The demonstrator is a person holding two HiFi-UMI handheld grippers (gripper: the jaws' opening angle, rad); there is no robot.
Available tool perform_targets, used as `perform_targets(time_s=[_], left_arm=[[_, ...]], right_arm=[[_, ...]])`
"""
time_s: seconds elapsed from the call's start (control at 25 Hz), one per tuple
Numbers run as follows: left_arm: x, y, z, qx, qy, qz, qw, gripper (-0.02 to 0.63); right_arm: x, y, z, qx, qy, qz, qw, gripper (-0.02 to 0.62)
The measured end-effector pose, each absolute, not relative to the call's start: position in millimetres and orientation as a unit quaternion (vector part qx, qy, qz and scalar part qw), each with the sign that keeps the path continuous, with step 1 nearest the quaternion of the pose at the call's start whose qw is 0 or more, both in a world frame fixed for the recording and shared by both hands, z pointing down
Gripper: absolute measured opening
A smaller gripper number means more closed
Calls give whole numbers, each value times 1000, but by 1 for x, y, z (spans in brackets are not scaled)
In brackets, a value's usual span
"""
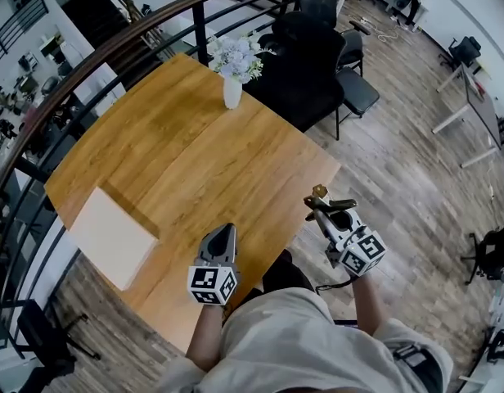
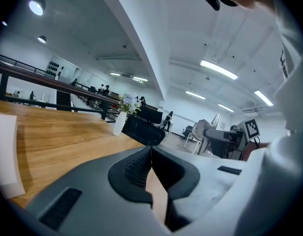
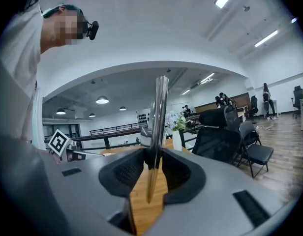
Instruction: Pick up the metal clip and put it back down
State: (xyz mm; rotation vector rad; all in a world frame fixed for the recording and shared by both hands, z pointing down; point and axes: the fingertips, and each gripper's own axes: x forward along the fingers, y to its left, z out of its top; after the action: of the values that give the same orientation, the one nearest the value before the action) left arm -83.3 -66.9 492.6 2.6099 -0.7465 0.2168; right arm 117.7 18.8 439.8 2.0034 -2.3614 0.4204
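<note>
My right gripper (image 1: 317, 206) is shut on the metal clip (image 1: 321, 192), a thin brass-and-steel piece sticking out past its fingertips. It hangs off the wooden table's (image 1: 195, 154) near right edge, over the floor. In the right gripper view the clip (image 3: 159, 117) stands upright as a narrow shiny strip pinched between the pads of the right gripper (image 3: 152, 156). My left gripper (image 1: 227, 229) is over the table's near edge, its jaws shut together with nothing between them; the left gripper view shows that gripper (image 2: 150, 149) with its pads touching.
A white vase of pale flowers (image 1: 233, 76) stands at the table's far corner. A flat white board (image 1: 113, 236) lies on the table's left end. Black office chairs (image 1: 313, 56) stand beyond the table, and a curved railing (image 1: 113, 47) runs along its left side.
</note>
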Motion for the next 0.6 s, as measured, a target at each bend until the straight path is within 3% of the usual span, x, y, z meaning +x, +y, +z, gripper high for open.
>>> perform_targets(time_s=[0.6], left_arm=[[41, -154, 538, 896, -352, 153, 225, 26]], right_arm=[[229, -128, 497, 552, -808, 206, -13, 130]])
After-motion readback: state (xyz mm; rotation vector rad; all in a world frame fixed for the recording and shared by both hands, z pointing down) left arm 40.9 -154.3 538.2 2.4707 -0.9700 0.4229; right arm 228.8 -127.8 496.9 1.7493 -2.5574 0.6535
